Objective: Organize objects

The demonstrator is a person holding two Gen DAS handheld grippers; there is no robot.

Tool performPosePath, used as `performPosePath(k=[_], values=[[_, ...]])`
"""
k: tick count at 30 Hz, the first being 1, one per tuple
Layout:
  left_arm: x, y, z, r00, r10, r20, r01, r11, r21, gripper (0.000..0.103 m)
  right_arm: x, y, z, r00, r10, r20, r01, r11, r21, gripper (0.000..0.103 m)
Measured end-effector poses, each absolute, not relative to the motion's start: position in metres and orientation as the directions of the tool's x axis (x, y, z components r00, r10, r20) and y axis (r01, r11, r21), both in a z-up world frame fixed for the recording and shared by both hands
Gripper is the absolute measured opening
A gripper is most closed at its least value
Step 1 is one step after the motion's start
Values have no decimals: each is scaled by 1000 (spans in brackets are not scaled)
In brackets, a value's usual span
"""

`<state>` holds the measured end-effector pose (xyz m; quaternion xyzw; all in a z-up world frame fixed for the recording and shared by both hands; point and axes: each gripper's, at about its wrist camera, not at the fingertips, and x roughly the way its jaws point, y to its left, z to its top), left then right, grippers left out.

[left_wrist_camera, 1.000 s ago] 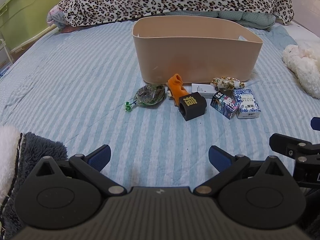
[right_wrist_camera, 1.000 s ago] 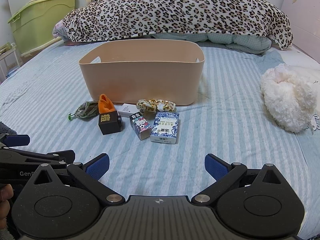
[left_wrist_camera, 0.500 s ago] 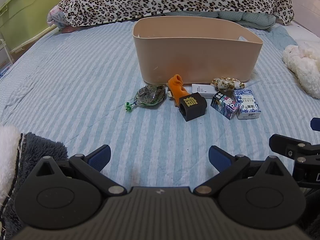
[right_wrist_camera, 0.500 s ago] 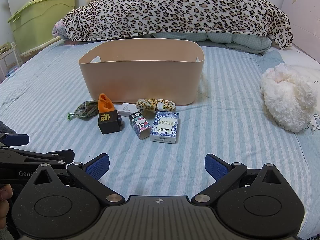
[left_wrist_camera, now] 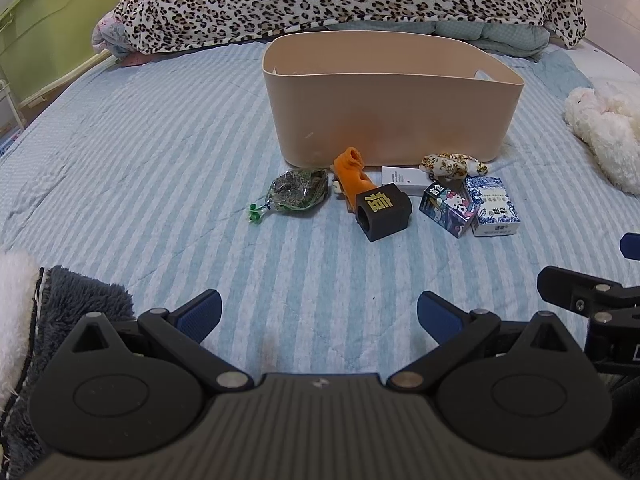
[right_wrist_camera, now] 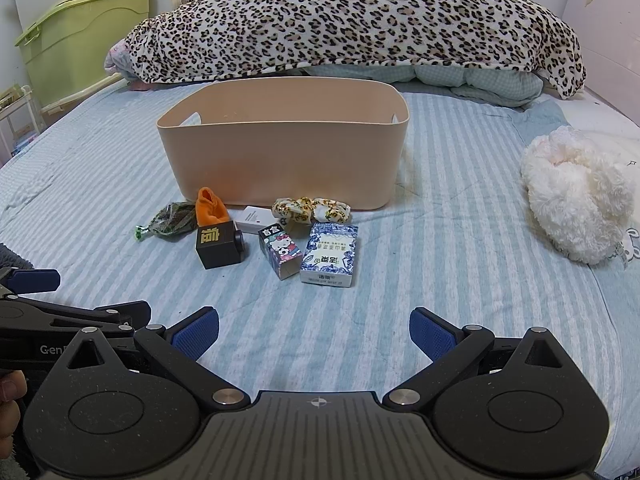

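Observation:
A beige tub point(left_wrist_camera: 394, 118) point(right_wrist_camera: 280, 164) stands on the striped bed. In front of it lie a green packet point(left_wrist_camera: 298, 191) point(right_wrist_camera: 172, 221), an orange sock point(left_wrist_camera: 352, 172) point(right_wrist_camera: 209, 208), a black cube point(left_wrist_camera: 383, 212) point(right_wrist_camera: 219, 245), a white card box point(left_wrist_camera: 402, 178) point(right_wrist_camera: 256, 219), a leopard scrunchie point(left_wrist_camera: 452, 163) point(right_wrist_camera: 310, 209), a Hello Kitty box point(left_wrist_camera: 448, 208) point(right_wrist_camera: 280, 251) and a blue-and-white box point(left_wrist_camera: 494, 205) point(right_wrist_camera: 330, 254). My left gripper point(left_wrist_camera: 319, 314) and right gripper point(right_wrist_camera: 314, 332) are open and empty, well short of the objects.
A leopard blanket point(right_wrist_camera: 352, 20) is heaped behind the tub. A white plush toy point(right_wrist_camera: 576, 196) lies at the right. Green storage boxes point(right_wrist_camera: 80, 36) stand beyond the bed's left edge. A grey fuzzy cloth point(left_wrist_camera: 60, 308) lies by my left gripper.

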<state>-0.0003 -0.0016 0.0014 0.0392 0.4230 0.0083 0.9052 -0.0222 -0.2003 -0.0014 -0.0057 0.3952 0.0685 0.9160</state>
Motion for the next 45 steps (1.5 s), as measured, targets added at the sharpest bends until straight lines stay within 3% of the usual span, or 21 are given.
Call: performPosePath(k=[28, 45], values=[[7, 2, 8, 641, 27, -767, 40, 997, 69, 103, -19, -204, -2, 673, 128, -728, -125, 990, 58, 103], [81, 18, 6, 632, 57, -773, 72, 989, 132, 103, 50, -213, 12, 615, 91, -783, -158, 987, -9, 103]])
